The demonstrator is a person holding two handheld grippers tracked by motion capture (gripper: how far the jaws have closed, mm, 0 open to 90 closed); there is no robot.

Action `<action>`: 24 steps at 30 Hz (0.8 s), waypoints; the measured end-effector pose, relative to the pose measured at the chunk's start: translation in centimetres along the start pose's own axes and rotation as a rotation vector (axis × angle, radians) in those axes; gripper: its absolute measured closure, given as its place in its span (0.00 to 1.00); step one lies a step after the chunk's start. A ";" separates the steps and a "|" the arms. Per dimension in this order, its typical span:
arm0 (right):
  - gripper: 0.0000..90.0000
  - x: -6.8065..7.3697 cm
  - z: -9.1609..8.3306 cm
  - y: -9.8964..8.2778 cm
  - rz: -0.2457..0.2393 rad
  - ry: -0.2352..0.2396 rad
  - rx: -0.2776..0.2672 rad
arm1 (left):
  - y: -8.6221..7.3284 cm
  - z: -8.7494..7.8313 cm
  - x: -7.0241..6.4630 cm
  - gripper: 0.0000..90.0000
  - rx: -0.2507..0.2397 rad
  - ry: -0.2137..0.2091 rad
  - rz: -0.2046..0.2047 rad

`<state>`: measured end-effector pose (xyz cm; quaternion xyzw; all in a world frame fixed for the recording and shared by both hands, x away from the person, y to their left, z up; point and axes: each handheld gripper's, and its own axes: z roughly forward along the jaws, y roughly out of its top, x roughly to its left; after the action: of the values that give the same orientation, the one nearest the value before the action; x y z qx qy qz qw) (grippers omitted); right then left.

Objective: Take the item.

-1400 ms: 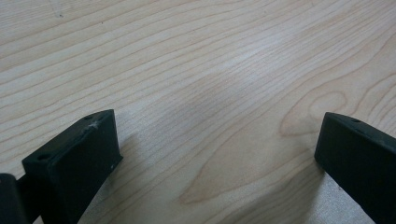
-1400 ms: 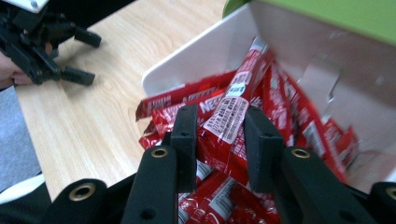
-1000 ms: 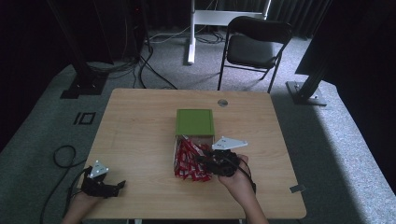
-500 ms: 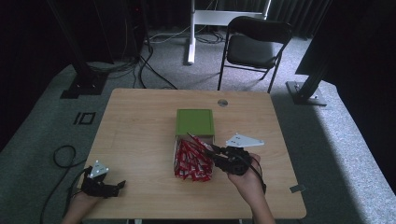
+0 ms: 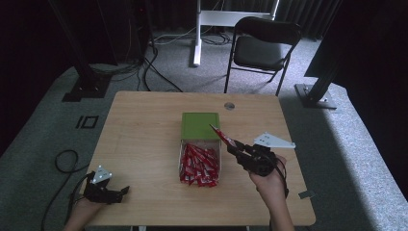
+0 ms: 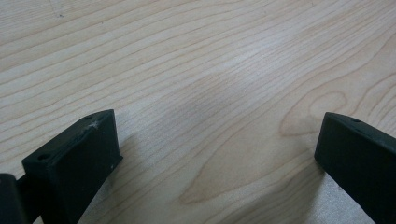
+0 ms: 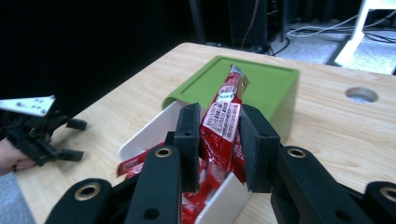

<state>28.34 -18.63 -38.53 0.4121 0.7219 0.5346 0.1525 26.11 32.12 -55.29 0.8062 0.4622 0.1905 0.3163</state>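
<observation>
A white box holding several red sachets stands mid-table, its green lid slid toward the far end. My right gripper hovers just right of the box, shut on one red sachet that sticks up and away from it. In the right gripper view the held sachet is pinched between both pads of the right gripper, above the box wall and lid. My left gripper rests at the table's front left, open, and in its own view there is bare wood between the jaws.
A round cable hole sits in the table's far edge, behind the lid. A folding chair stands beyond the table. Bare wood lies left of the box and along the front edge.
My right gripper has lifted the red sachet out of the pile and carried it right and upward. The left gripper has stayed where it was.
</observation>
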 end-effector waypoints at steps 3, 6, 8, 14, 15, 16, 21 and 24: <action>0.79 -1.1 -0.1 0.0 0.019 -0.035 -0.010 | 0.0 0.0 0.0 0.01 0.000 0.000 0.000; 0.79 -2.1 0.1 -0.3 0.044 -0.060 -0.015 | 0.0 0.0 0.0 0.01 0.000 0.000 -0.001; 0.79 -2.7 0.4 -0.7 0.045 -0.081 -0.006 | 0.0 0.0 0.0 0.01 0.000 0.001 0.001; 0.79 -3.7 1.2 -1.5 0.061 -0.115 0.015 | 0.0 0.0 0.0 0.01 0.000 0.000 -0.001; 0.79 -4.5 2.0 -2.1 0.088 -0.121 0.021 | 0.0 0.0 0.0 0.01 0.000 0.001 0.000; 0.79 -4.9 2.3 -2.4 0.090 -0.132 0.030 | 0.0 0.0 0.0 0.01 0.000 0.000 -0.001; 0.78 -6.2 4.4 -4.3 0.077 -0.179 0.050 | 0.0 0.0 0.0 0.01 0.000 0.000 0.000; 0.78 -6.8 5.7 -5.5 0.092 -0.186 0.083 | 0.0 0.0 0.0 0.01 0.000 0.000 0.000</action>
<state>33.89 -20.56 -47.13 0.4986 0.7065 0.4701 0.1771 26.12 32.12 -55.29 0.8062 0.4621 0.1907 0.3164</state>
